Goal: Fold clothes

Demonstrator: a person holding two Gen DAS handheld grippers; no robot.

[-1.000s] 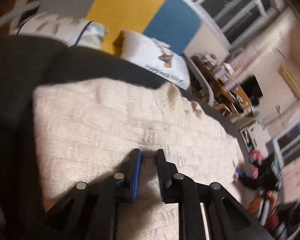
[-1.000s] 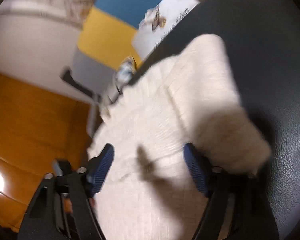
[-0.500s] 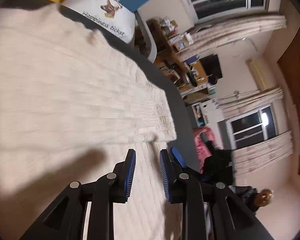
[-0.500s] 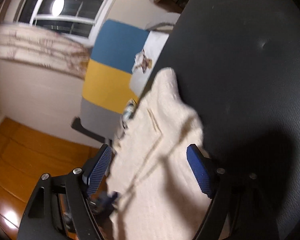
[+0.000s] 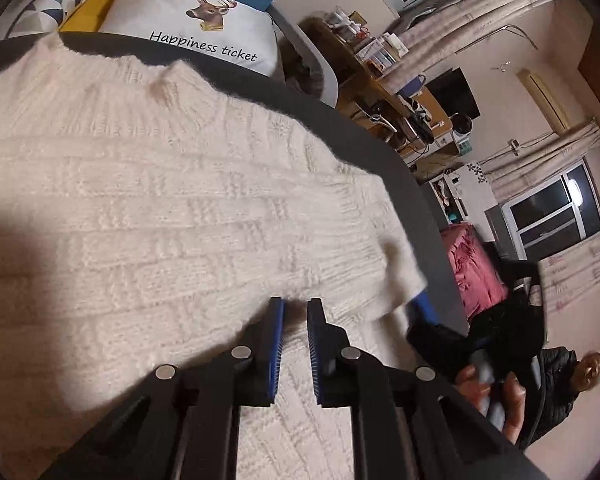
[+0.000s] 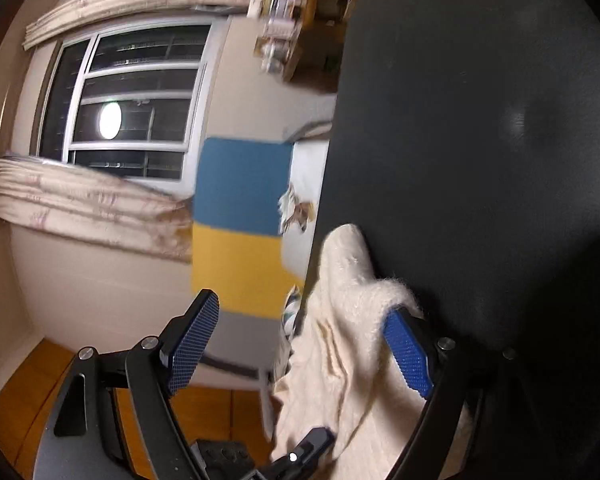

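Observation:
A cream knit sweater (image 5: 180,208) lies spread over a round black table (image 5: 380,152). My left gripper (image 5: 296,304) hovers low over its near part, jaws almost together with a narrow gap, and no cloth is visibly pinched. In the right wrist view the sweater (image 6: 340,340) bunches along the table's edge. My right gripper (image 6: 304,308) stands wide open, and a fuzzy corner of the sweater drapes over its right pad (image 6: 408,356). That same pad (image 5: 422,306) peeks from under the sweater's right edge in the left wrist view, with a hand (image 5: 484,384) behind it.
A white "Happiness ticket" pillow (image 5: 204,20) and a patterned pillow (image 5: 40,8) sit behind the table against a blue and yellow panel (image 6: 240,220). A cluttered desk (image 5: 400,92) and pink cloth (image 5: 476,268) lie to the right. Bare black tabletop (image 6: 480,160) fills the right side.
The right gripper has tilted up toward the window, and the sweater's corner now lies on its right pad. The left gripper shifted over the sweater, jaws unchanged.

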